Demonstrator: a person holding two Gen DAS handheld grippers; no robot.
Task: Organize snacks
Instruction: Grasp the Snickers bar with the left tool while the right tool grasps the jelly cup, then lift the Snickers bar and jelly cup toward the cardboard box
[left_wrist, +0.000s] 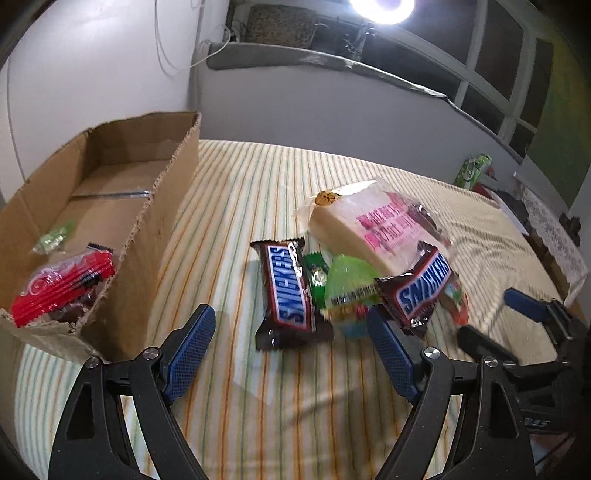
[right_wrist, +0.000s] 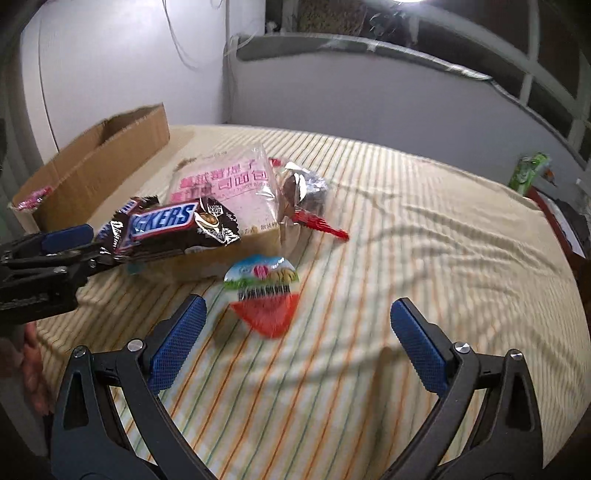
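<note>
Both grippers spread wide over a snack pile on a striped bedsheet, nothing held.

Nearest in the left wrist view, the left gripper (left_wrist: 291, 328) has its blue fingers released, with a Snickers bar (left_wrist: 286, 295) lying between them on the sheet (left_wrist: 258, 387). Just beyond sit a green jelly cup (left_wrist: 349, 284), a small green candy (left_wrist: 316, 275), a second Snickers bar (left_wrist: 424, 288) leaning on the pile, and behind them a wrapped bread loaf (left_wrist: 369, 225). To the left, the cardboard box (left_wrist: 162, 221) holds a red packet (left_wrist: 62, 280) and a small green wrapper (left_wrist: 53, 238). In the right wrist view, the right gripper (right_wrist: 295, 317) is likewise open, a red jelly cup (right_wrist: 264, 295) lying just ahead between its fingers; farther off, a dark round cake in clear wrap (right_wrist: 303, 188) with a red plastic fork (right_wrist: 319, 225) lies beside the loaf.
</note>
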